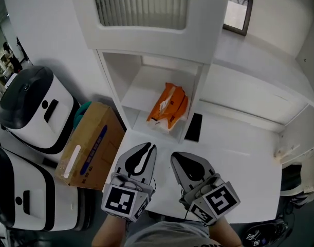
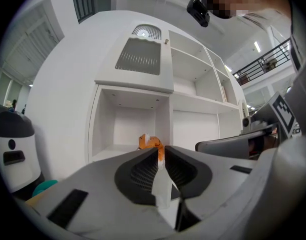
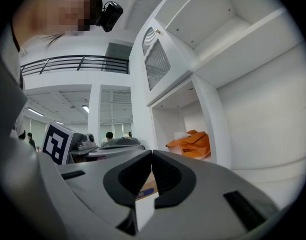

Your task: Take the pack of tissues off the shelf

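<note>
On shelf point(image 1: 134, 92): tissue pack point(image 1: 168, 107) near front edge, right wall.

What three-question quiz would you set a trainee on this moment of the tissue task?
1. True or false: a gripper already holds the pack of tissues.
2. Where does the pack lie? A) in the open shelf compartment; B) on the cardboard box; C) on the white table.
3. Which gripper's jaws meet tip to tip?

Key:
1. False. The left gripper and the right gripper both hang short of the shelf, with nothing held.
2. A.
3. The right gripper. The left gripper's jaws stand slightly apart.
</note>
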A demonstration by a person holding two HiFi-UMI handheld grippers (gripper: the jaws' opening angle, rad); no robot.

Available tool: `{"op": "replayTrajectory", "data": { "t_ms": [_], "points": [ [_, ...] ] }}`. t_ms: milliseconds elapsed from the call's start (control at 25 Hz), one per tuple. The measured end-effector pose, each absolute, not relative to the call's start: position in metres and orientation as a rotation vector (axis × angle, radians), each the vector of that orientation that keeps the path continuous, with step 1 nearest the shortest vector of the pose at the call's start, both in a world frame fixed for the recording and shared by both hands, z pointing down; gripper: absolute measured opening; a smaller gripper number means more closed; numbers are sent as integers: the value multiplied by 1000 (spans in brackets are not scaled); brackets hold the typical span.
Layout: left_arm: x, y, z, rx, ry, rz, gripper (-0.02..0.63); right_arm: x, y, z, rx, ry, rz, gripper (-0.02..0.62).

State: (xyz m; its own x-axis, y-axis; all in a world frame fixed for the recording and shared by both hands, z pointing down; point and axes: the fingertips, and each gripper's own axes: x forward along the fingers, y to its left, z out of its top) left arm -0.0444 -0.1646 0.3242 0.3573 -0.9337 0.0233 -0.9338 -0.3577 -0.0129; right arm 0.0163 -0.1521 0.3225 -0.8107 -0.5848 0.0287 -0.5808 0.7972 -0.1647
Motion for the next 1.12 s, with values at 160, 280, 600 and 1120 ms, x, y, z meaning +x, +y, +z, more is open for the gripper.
{"op": "replayTrajectory", "data": {
  "t_ms": [160, 280, 600, 1120],
  "points": [
    [-51, -174, 321, 2570, -1808, 59, 118, 16, -156, 323, -942, 2957, -271, 8],
    [-53, -182, 319, 2567, -1810, 71, 141, 16, -159, 325, -933, 2956, -283, 8],
    [-51, -199, 325, 2556, -1788, 124, 200, 18, -166, 328, -914, 2959, -308, 8],
    [-55, -230, 338, 2508, -1799, 152, 273, 22, -176, 334, -905, 2963, -339, 8]
  ]
}}
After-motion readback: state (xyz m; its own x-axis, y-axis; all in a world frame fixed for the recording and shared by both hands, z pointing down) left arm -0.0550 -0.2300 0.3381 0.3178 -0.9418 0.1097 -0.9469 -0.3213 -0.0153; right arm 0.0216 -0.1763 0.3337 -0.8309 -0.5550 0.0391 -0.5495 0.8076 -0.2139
